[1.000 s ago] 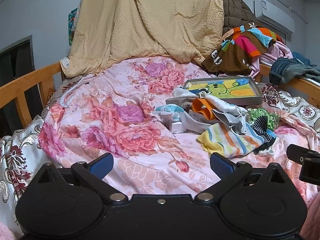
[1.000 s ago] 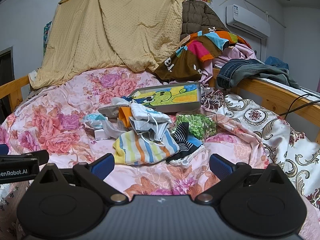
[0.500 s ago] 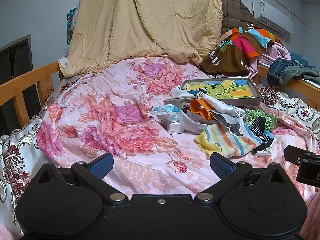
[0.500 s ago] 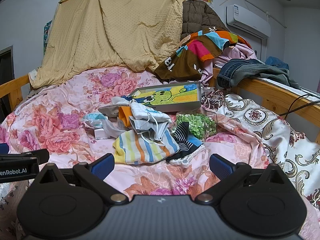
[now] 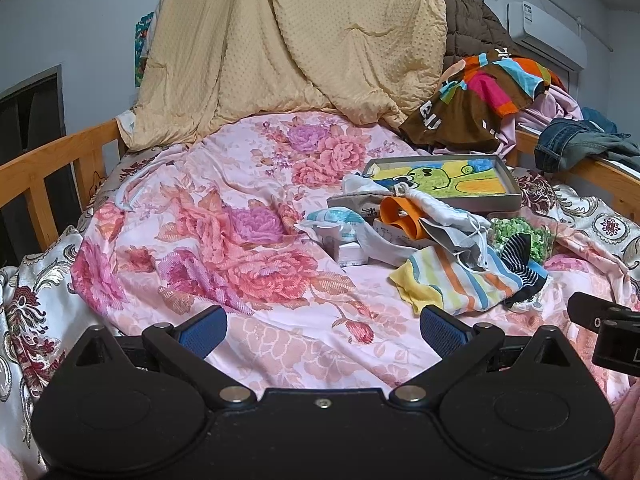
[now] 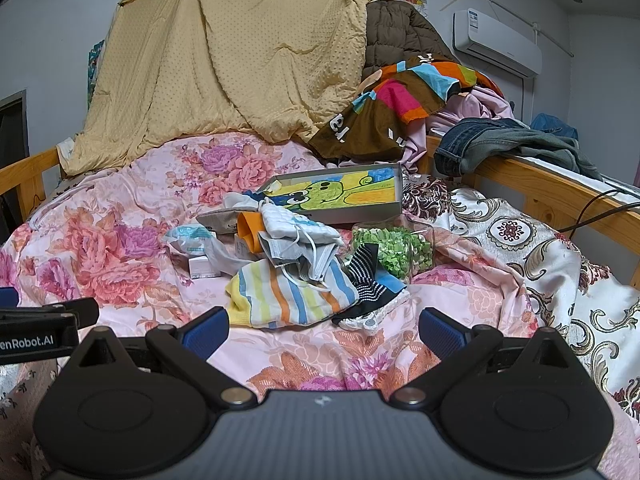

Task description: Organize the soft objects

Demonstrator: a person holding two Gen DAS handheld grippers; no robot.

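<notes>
A heap of small soft items lies on a pink floral quilt [image 5: 248, 240]: a pastel striped cloth [image 6: 292, 296] [image 5: 460, 284], grey and white face masks [image 6: 300, 240] [image 5: 452, 232], a dark striped sock [image 6: 366, 276] [image 5: 520, 256], a green fluffy bundle [image 6: 396, 248] and an orange piece [image 6: 250, 228]. Behind the heap stands a shallow grey box with a cartoon lining [image 6: 344, 196] [image 5: 444, 180]. My right gripper [image 6: 323, 330] is open, just short of the striped cloth. My left gripper [image 5: 323, 330] is open over bare quilt, left of the heap.
A beige blanket [image 5: 288, 48] hangs behind the bed. Piled clothes [image 6: 404, 104] and jeans [image 6: 512, 144] lie along the right wooden rail [image 6: 552, 188]. A wooden rail [image 5: 48, 168] borders the left. A small white carton [image 6: 204, 266] sits by the heap.
The left wrist view has shifted slightly, the heap now sitting a little further left and lower. The right gripper has barely moved. Both stay open.
</notes>
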